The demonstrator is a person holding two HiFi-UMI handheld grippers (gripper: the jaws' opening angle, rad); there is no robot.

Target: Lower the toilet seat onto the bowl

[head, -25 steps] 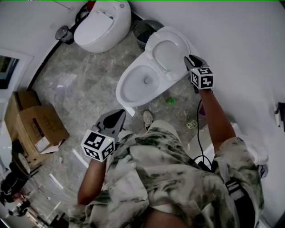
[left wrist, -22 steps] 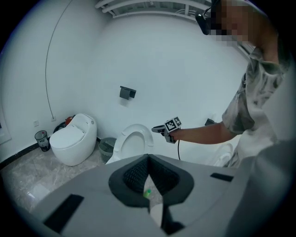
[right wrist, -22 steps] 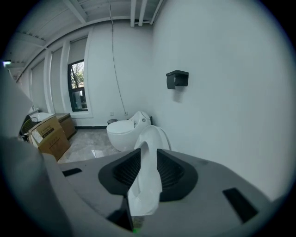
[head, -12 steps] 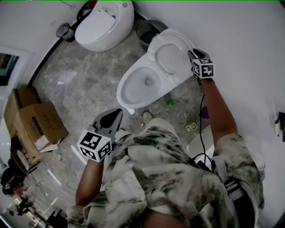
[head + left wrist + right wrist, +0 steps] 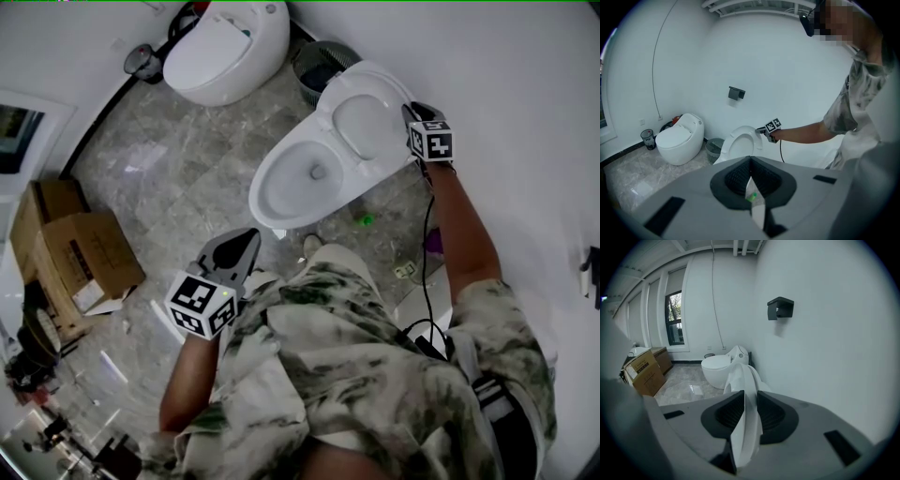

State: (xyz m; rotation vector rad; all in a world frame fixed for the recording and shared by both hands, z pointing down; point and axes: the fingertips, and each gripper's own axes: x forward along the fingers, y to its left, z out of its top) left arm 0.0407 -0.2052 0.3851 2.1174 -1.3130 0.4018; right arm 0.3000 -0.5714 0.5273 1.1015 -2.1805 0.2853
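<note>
Item: toilet seat (image 5: 746,394), raised upright above the bowl (image 5: 281,187). Right gripper (image 5: 749,414): jaws closing on the seat's rim edge. Left gripper (image 5: 750,164): jaws pinched together, empty (idle, well clear). Hazard: the thin edge grip probably slips, and the seat slams down.

Right tool (image 5: 410,112) closing on seat (image 5: 361,124), left tool (image 5: 249,239) closed

head view: down | left gripper view: toilet (image 5: 740,144) afar | right gripper view: seat (image 5: 747,427) close
</note>
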